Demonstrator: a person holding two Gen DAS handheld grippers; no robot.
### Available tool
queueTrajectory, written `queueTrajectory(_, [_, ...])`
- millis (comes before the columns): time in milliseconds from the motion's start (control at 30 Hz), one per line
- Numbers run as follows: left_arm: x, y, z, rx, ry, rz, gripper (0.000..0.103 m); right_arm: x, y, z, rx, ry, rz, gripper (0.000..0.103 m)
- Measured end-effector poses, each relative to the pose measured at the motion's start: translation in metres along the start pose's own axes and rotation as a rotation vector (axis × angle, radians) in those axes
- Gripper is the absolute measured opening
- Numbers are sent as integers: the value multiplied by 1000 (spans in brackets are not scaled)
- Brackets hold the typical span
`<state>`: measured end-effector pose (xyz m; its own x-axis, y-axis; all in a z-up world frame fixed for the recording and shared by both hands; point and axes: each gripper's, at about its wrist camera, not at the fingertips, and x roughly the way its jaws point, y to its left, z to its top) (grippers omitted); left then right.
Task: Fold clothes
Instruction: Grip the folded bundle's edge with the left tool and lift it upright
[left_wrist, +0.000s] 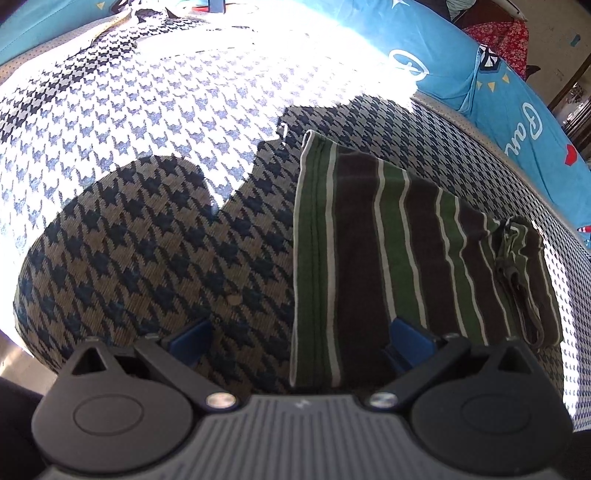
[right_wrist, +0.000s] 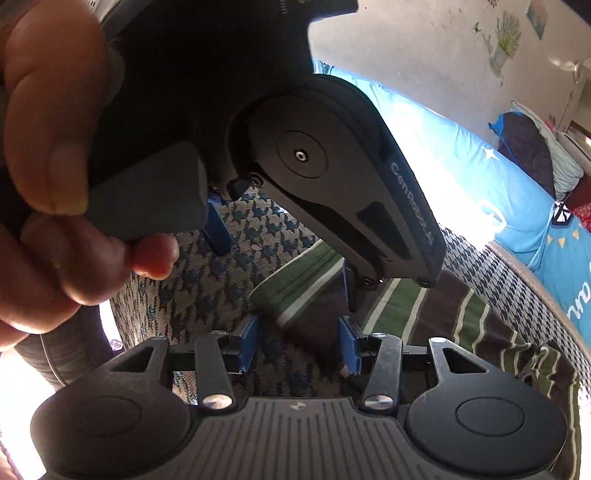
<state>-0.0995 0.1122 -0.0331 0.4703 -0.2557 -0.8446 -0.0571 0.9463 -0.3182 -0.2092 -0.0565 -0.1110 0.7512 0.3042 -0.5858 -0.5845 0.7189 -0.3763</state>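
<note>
A: Left gripper (left_wrist: 299, 338) first. Fingers?

B: Spread wide, blue pads (left_wrist: 190, 338) well apart, nothing between them but cloth underneath. The left pad sits over the houndstooth blanket (left_wrist: 147, 240); the right pad is over the striped garment (left_wrist: 406, 236). Whether they touch the cloth, I cannot tell.

A: And the garment itself?

B: Green, brown and white stripes, folded flat on the blanket, running from 6 o'clock up toward 1 o'clock in the left wrist view. One bunched end lies at 3 o'clock. Half the blanket beyond, 10 to 12 o'clock, is washed out by sun.

A: Right gripper (right_wrist: 299, 343)?

B: Fingers a moderate way apart, empty. The near folded edge of the garment (right_wrist: 295, 280) lies just ahead of the gap, at centre. Contact not clear.

A: What fills the top of that view?

B: The left gripper's black body (right_wrist: 332, 177), seen from its side, with a hand (right_wrist: 48, 166) round its handle at 9 o'clock. A blue bedsheet (right_wrist: 461, 166) runs along 2 to 3 o'clock.
</note>
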Motion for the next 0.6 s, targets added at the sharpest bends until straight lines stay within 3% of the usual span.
queueTrajectory(167, [3, 3, 11, -30, 23, -43, 103, 7, 9, 0, -72, -38, -32, 40])
queueTrajectory(233, [4, 4, 14, -45, 26, -60, 103, 8, 8, 0, -61, -38, -39, 9])
queueTrajectory(367, [8, 5, 21, -61, 31, -95, 103, 3, -5, 1, 15, -53, -63, 7])
queueTrajectory(600, [23, 0, 43, -85, 72, -243, 103, -11, -54, 0, 310, -70, -3, 7])
